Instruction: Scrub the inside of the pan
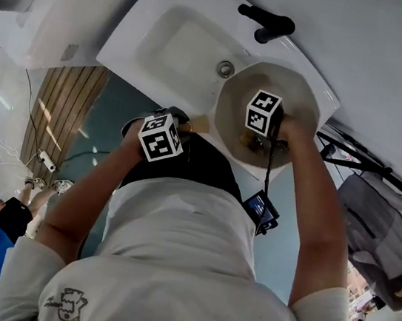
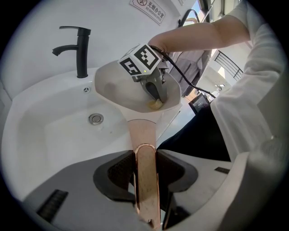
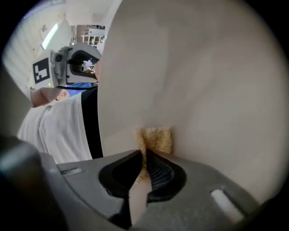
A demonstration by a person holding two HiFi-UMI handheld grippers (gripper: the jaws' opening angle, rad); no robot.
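A white sink (image 1: 180, 48) lies below you, with a black tap (image 1: 266, 24) at 12 o'clock of the pan (image 1: 304, 97) in the head view. The pale pan is tilted over the basin's 4 o'clock edge. Your left gripper (image 2: 144, 169) is clamped on the pan's copper-coloured handle (image 2: 142, 135), which points to 6 o'clock in the left gripper view. Your right gripper (image 3: 143, 164), inside the pan, pinches a yellow sponge (image 3: 158, 139) in narrow jaws. The sponge lies against the pan's inner wall.
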